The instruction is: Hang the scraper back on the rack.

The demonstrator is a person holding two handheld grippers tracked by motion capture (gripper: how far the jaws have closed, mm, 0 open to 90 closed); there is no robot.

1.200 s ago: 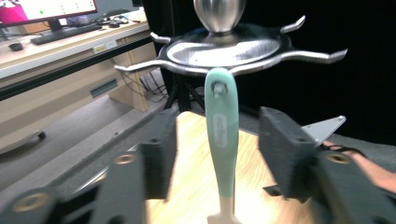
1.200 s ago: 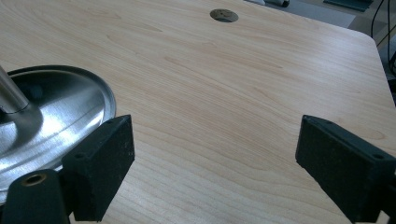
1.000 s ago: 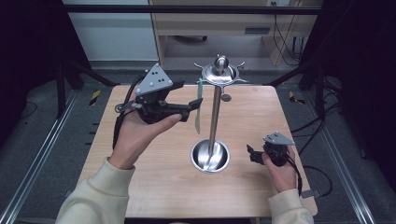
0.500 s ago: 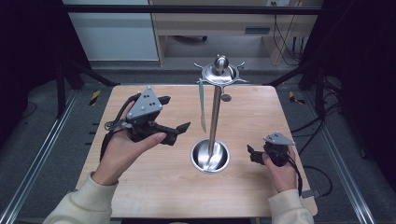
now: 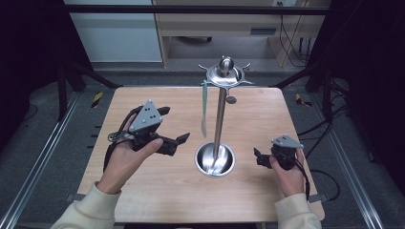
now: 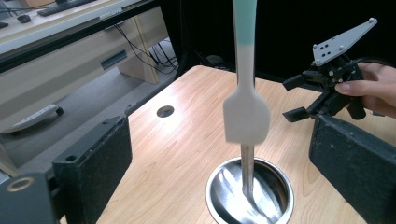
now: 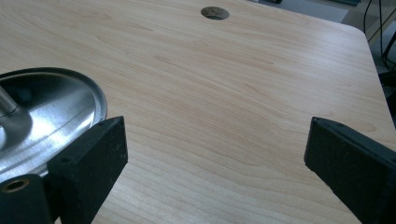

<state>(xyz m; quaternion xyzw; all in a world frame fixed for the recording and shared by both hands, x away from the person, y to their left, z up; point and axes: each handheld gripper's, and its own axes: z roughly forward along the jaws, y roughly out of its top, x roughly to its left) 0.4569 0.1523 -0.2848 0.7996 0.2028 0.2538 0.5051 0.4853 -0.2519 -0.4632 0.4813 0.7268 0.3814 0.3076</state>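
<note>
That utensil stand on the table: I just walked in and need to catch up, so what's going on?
A person holds a gripper in each hand. The left gripper is open, beside the spatula hanging from the steel stand. The right gripper rests open on the wooden table, near the stand's base. Neither holds anything.

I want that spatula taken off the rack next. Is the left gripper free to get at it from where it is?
Probably yes. The left gripper stands with jaws open and empty, facing the hanging spatula; bare table lies between them, and only the stand's pole sits behind it.
</note>
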